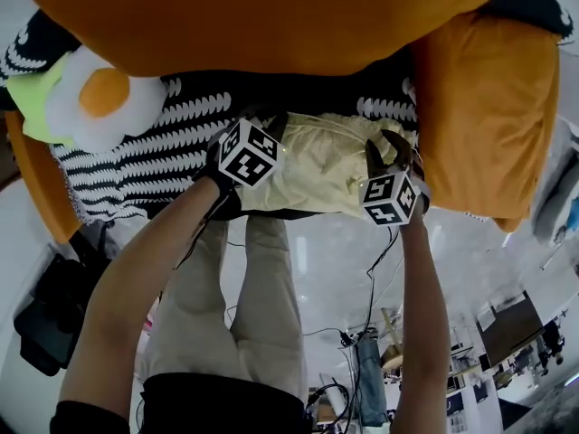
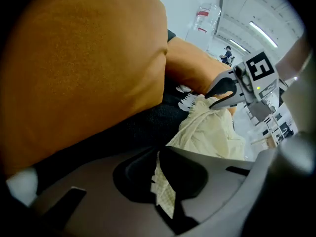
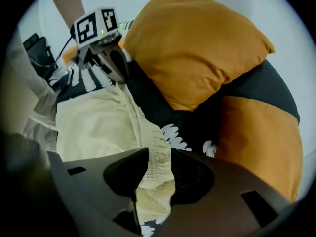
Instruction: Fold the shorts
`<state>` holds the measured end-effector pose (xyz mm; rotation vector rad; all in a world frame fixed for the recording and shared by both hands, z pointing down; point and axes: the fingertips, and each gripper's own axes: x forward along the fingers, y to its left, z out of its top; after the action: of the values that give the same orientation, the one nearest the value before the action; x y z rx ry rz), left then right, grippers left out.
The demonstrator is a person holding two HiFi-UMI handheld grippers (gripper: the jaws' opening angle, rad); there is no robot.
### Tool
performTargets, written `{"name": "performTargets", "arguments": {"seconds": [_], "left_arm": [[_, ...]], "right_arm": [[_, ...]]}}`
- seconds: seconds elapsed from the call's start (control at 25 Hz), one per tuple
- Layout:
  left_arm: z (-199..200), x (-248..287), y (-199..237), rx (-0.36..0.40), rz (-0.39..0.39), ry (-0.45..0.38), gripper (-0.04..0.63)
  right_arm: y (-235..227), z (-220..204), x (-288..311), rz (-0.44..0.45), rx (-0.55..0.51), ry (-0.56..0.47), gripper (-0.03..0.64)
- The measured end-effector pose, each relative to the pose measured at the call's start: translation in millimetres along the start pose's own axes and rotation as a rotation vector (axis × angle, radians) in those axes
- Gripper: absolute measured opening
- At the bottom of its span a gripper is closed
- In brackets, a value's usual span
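- At the far left a fried-egg soft toy lies on the black-and-white blanket, well apart from the work.
- The left gripper points steeply down at the left end of the shorts. Its jaws are closed on a thin fold of the checked pale-yellow cloth, which stands up between them in the left gripper view.
- The shorts lie on the blanket just in front of the big orange cushion, spread between the two grippers. Their long axis runs crosswise, from one gripper to the other.
- The gathered waistband runs along the far edge, by the cushions, so the legs seem to point back toward the person.
- The right gripper points down at the right end. Its jaws stand a little apart with the waistband running through the gap, and it looks loose rather than pinched.
- Each gripper is at its own end, neither nearer. Any fold probably depends on the right one closing on the band first, so that both corners lift together.
- At the far right a second orange cushion sits just beside the right gripper.
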<state>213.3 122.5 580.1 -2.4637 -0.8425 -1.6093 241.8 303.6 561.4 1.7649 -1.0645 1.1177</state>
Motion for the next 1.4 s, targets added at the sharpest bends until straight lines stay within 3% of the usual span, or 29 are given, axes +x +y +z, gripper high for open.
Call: {"name": "performTargets", "arguments": {"seconds": [0.16, 0.24, 0.32, 0.52, 0.64, 0.84, 0.88, 1.08, 1.24, 1.4], "left_arm": [[-15, -2, -5, 0.024, -0.055, 0.059, 0.153], [-30, 2, -11, 0.006, -0.076, 0.085, 0.184], [-40, 1, -17, -0.014, -0.078, 0.090, 0.210], [-40, -3, -15, 0.029, 0.049, 0.101, 0.221], [-55, 12, -8, 0.047, 0.101, 0.142, 0.219], [-59, 12, -3, 0.028, 0.127, 0.238, 0.211], [-58, 13, -5, 0.033, 0.113, 0.252, 0.177], [-67, 13, -8, 0.102, 0.097, 0.286, 0.037], [-60, -19, 4, 0.234, 0.199, 0.283, 0.026], [-44, -79, -1, 0.149, 0.184, 0.229, 0.021]], "right_arm": [[-21, -13, 1, -0.079, -0.018, 0.064, 0.151], [-24, -20, -2, -0.111, -0.011, 0.074, 0.130], [-20, -25, -5, -0.111, -0.036, 0.069, 0.157], [-6, -21, -15, -0.129, -0.231, 0.032, 0.189], [12, -21, 5, -0.105, -0.275, 0.043, 0.187], [4, -32, 8, -0.071, -0.214, 0.104, 0.157], [0, -38, 11, -0.068, -0.181, 0.122, 0.146], [0, -46, 18, -0.003, 0.012, 0.178, 0.092], [-8, -39, -23, -0.030, 0.101, 0.176, 0.052], [5, -13, -97, -0.019, 0.100, 0.143, 0.038]]}}
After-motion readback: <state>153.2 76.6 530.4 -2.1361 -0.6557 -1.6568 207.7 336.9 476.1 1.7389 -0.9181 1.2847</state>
